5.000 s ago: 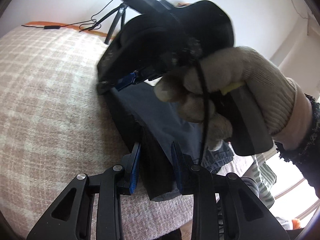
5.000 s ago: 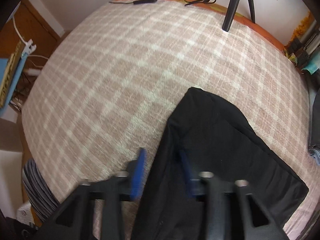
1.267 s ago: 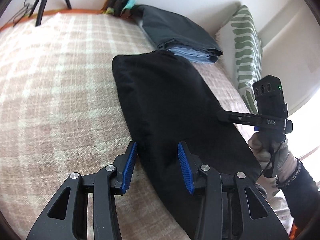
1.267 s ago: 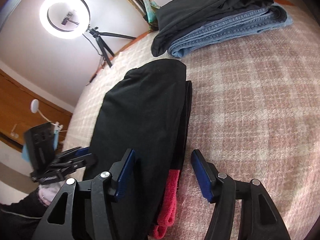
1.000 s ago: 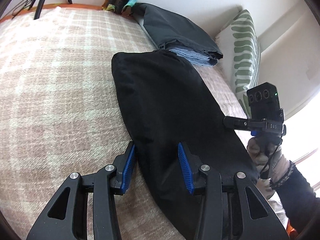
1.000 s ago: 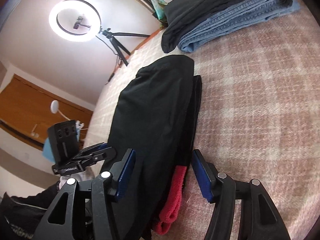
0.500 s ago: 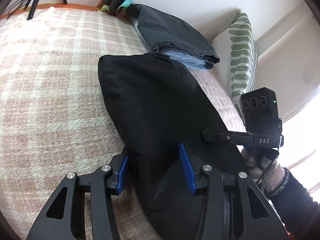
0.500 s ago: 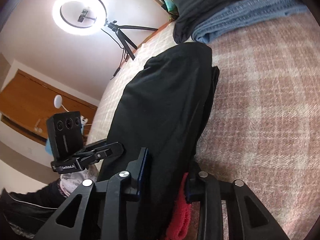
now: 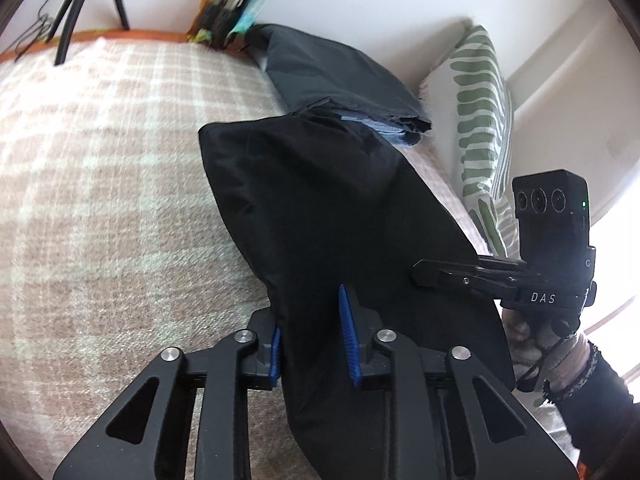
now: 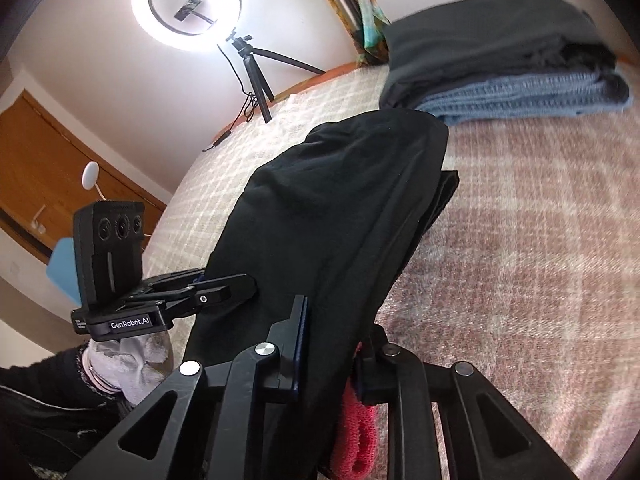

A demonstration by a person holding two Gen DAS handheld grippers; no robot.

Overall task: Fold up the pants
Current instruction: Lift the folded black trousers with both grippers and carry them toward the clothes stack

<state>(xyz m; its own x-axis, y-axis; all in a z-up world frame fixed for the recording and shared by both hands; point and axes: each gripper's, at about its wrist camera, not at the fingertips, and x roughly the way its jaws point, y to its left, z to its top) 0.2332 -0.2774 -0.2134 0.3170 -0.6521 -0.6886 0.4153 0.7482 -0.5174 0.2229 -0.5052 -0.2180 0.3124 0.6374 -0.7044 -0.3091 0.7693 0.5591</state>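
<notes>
The black pants [image 9: 332, 216] lie lengthwise on the plaid bed [image 9: 100, 200], their near end raised. The left gripper [image 9: 312, 340] has just closed its fingers on the left edge, the right gripper [image 10: 332, 344] on the right edge. Open blanket lies left; a stack of folded clothes [image 9: 344, 84] sits just beyond the far end.

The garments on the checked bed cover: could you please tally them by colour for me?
Black pants, held by both grippers: 1
Dark grey folded garment, top of the stack: 1
Blue denim folded garment, beneath it: 1
Total: 3
</notes>
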